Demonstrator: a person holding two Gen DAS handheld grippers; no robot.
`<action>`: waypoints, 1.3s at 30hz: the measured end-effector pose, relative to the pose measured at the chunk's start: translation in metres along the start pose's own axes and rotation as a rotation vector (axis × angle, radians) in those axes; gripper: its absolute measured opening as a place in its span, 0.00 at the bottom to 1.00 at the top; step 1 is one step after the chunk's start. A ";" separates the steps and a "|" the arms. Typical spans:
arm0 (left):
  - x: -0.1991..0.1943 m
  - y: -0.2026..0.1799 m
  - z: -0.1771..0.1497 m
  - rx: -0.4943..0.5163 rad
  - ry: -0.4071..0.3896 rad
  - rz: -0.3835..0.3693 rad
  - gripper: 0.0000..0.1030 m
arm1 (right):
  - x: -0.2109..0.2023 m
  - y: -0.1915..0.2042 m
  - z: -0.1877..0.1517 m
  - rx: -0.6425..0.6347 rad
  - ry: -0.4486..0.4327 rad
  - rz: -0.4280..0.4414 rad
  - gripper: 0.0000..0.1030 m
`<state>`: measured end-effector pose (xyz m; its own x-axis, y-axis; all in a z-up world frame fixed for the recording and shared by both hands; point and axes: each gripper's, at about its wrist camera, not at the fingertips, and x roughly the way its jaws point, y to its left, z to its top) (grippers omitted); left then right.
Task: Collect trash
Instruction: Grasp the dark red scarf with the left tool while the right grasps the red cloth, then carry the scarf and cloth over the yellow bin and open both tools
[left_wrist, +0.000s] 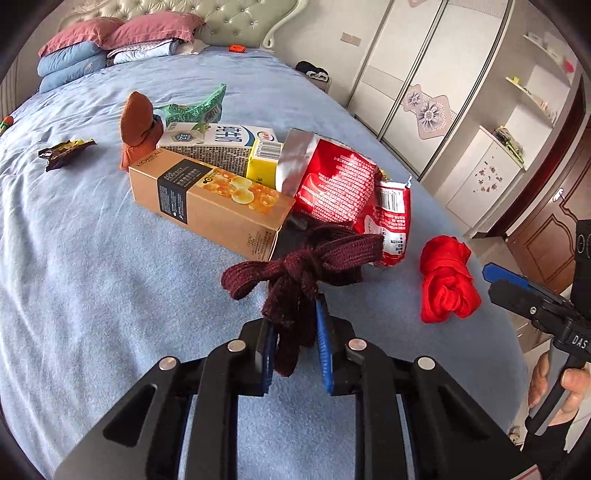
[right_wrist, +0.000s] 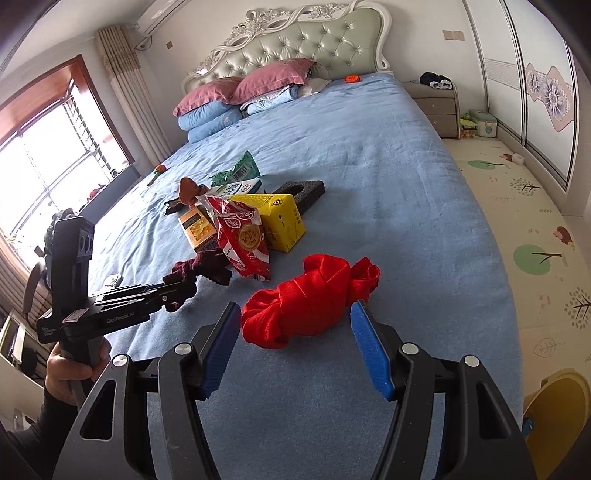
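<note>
Two grippers: left gripper (left_wrist: 295, 332), right gripper (right_wrist: 295, 347).
Left fingers: clamped on the knotted maroon knit sock (left_wrist: 295, 273), lifted just beside the gold box (left_wrist: 210, 199).
Right fingers: spread apart, flanking the knotted red cloth (right_wrist: 310, 306) lying on the bed (right_wrist: 406, 206), not touching.

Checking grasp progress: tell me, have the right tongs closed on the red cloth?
No, the right tongs stand open around the red cloth.

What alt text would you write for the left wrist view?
The left gripper is shut on a knotted maroon sock over a blue bed. Behind lie boxes, red snack bags and a red cloth bundle.
</note>
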<state>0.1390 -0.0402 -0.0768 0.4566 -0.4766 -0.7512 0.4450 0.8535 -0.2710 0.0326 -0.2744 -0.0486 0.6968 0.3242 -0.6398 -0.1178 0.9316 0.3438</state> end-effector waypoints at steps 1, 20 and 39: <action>-0.004 0.001 -0.003 -0.007 -0.009 -0.007 0.19 | 0.000 -0.001 -0.001 0.008 0.000 -0.001 0.59; -0.041 -0.022 -0.013 -0.018 -0.082 -0.083 0.19 | 0.056 -0.022 0.007 0.195 0.059 -0.019 0.36; 0.007 -0.168 -0.008 0.143 0.037 -0.264 0.19 | -0.085 -0.140 -0.032 0.305 -0.151 -0.157 0.35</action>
<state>0.0613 -0.1850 -0.0411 0.2834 -0.6682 -0.6878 0.6500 0.6612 -0.3745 -0.0330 -0.4267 -0.0644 0.7889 0.1317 -0.6002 0.1992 0.8692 0.4526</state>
